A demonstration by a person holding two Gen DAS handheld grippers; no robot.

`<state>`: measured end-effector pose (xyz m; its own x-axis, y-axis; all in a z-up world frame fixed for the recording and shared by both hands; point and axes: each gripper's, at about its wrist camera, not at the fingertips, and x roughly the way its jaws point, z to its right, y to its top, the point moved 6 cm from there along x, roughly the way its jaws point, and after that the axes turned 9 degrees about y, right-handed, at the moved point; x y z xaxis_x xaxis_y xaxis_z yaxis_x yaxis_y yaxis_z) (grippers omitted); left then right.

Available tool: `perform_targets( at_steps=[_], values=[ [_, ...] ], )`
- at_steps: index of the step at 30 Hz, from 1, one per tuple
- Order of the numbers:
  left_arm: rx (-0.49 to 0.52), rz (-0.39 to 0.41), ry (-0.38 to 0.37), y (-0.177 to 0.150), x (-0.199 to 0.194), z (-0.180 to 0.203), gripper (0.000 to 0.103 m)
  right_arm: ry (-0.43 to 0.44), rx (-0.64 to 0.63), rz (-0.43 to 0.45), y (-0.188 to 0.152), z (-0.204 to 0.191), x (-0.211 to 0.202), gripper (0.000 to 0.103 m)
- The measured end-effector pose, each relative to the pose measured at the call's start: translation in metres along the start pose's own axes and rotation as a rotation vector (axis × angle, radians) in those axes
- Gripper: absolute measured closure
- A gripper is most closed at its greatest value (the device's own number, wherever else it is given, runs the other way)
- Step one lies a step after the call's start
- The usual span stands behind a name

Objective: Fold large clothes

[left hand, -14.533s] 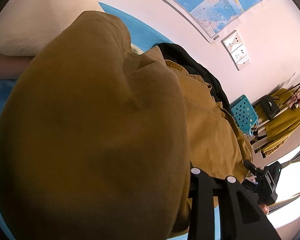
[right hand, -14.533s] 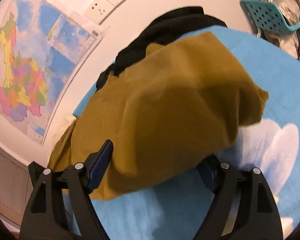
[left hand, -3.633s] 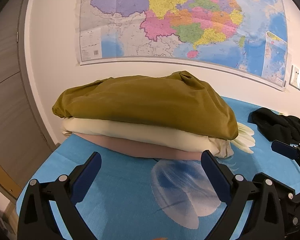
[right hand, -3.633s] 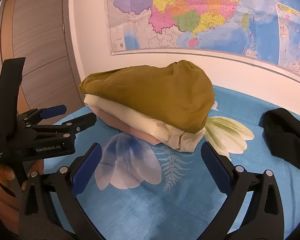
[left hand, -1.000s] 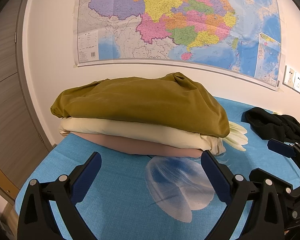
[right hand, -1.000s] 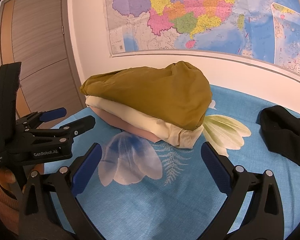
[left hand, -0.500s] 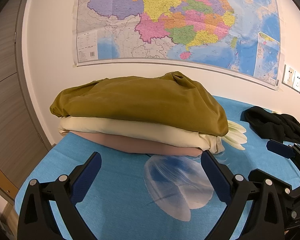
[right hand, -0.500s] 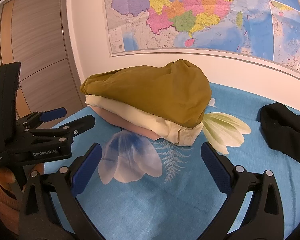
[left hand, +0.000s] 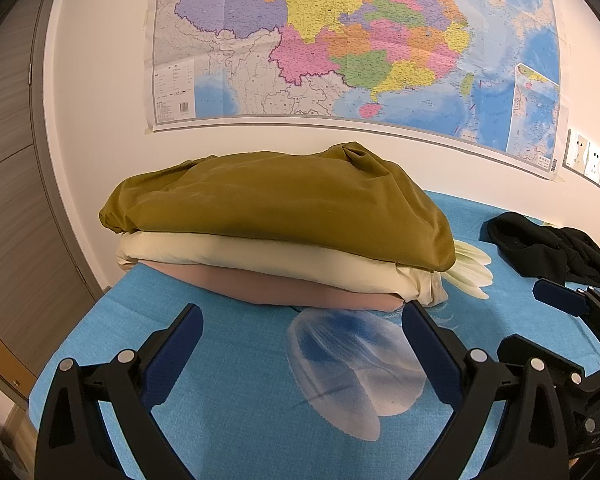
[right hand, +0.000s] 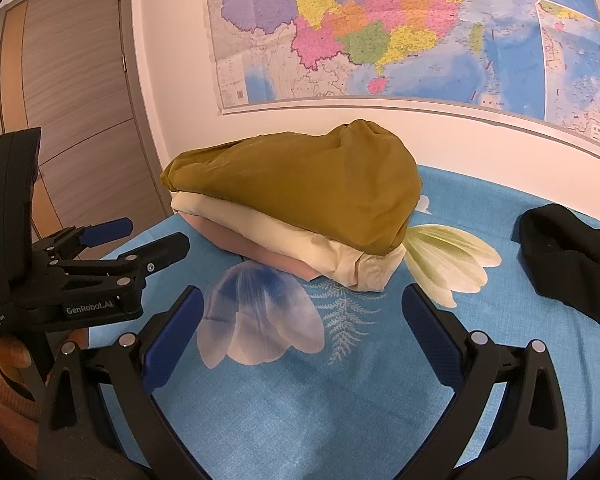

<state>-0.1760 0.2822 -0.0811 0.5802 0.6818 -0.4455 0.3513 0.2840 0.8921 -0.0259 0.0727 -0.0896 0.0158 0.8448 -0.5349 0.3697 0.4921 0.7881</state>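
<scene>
A folded olive garment (left hand: pixel 284 208) lies on top of a stack with a cream garment (left hand: pixel 260 258) and a pink garment (left hand: pixel 284 290) under it, on the blue flowered bed sheet (left hand: pixel 260 380) by the wall. The stack also shows in the right wrist view (right hand: pixel 300 188). A crumpled black garment (left hand: pixel 548 246) lies to the right, also in the right wrist view (right hand: pixel 568 260). My left gripper (left hand: pixel 302 340) is open and empty, short of the stack. My right gripper (right hand: pixel 300 320) is open and empty, short of the stack too. The left gripper (right hand: pixel 140 240) appears at the right view's left side.
A large map (left hand: pixel 360 48) hangs on the white wall behind the bed. A wooden door (right hand: pixel 72 120) stands at the left. Wall sockets (left hand: pixel 588 164) sit at the far right. The bed's left edge (left hand: pixel 60 360) drops off near the door.
Both grippers have drifted very slightly; the stack and the black garment have not moved. Long before, the olive garment was held close to the cameras; now it lies folded on the stack.
</scene>
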Motion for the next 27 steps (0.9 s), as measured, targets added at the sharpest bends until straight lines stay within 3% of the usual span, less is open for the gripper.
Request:
perform_targets(
  at_steps=[27],
  values=[
    [-0.003,-0.011,-0.004,-0.0028,0.0009,0.0001,0.007,-0.004,0.005,0.001,-0.0001,0.0000,0.0002,0.005]
  ],
)
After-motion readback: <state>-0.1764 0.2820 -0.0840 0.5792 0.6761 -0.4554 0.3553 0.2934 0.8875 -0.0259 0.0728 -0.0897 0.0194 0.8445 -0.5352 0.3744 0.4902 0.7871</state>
